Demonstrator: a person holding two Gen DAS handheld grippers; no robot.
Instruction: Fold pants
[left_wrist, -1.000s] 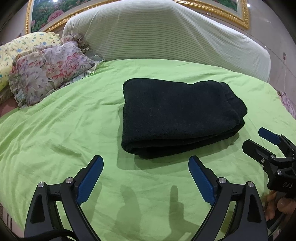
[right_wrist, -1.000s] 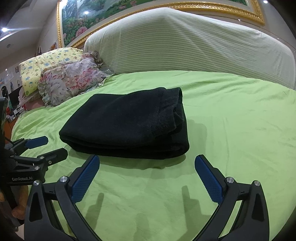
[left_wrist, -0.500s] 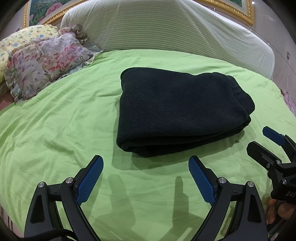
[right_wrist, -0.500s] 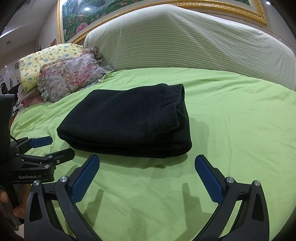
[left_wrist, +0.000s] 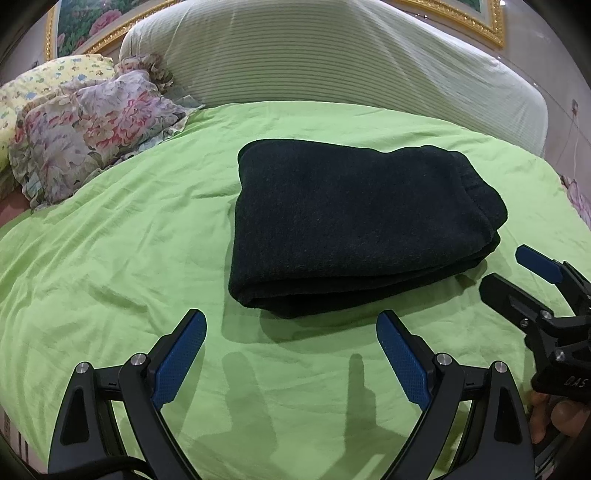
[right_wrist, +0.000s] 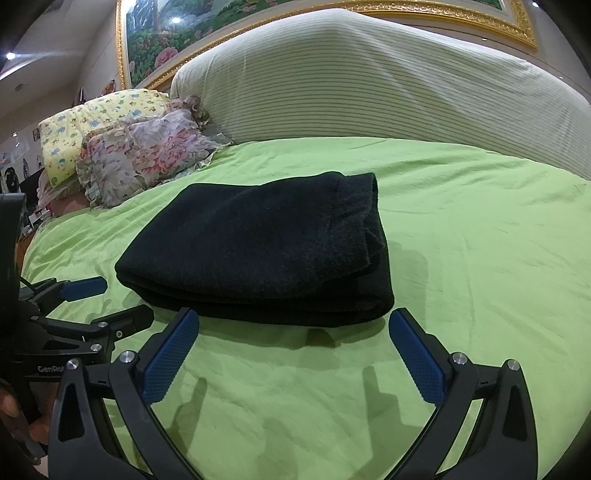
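The black pants (left_wrist: 354, 225) lie folded into a thick flat rectangle on the green bed sheet (left_wrist: 110, 258); they also show in the right wrist view (right_wrist: 258, 247). My left gripper (left_wrist: 291, 354) is open and empty, just short of the near folded edge. My right gripper (right_wrist: 295, 350) is open and empty, close to the near edge at the bundle's right end. Each gripper shows in the other's view: the right one (left_wrist: 517, 273) at the right edge, the left one (right_wrist: 110, 302) at the left edge.
A striped pale headboard cushion (left_wrist: 332, 59) runs along the back of the bed. Floral pillows (left_wrist: 88, 125) and a yellow pillow (right_wrist: 96, 122) lie at the back left. A gold-framed picture (right_wrist: 155, 40) hangs above.
Both grippers have moved forward, closer to the near edge of the folded pants. The pants have not changed shape. Both grippers stay open.
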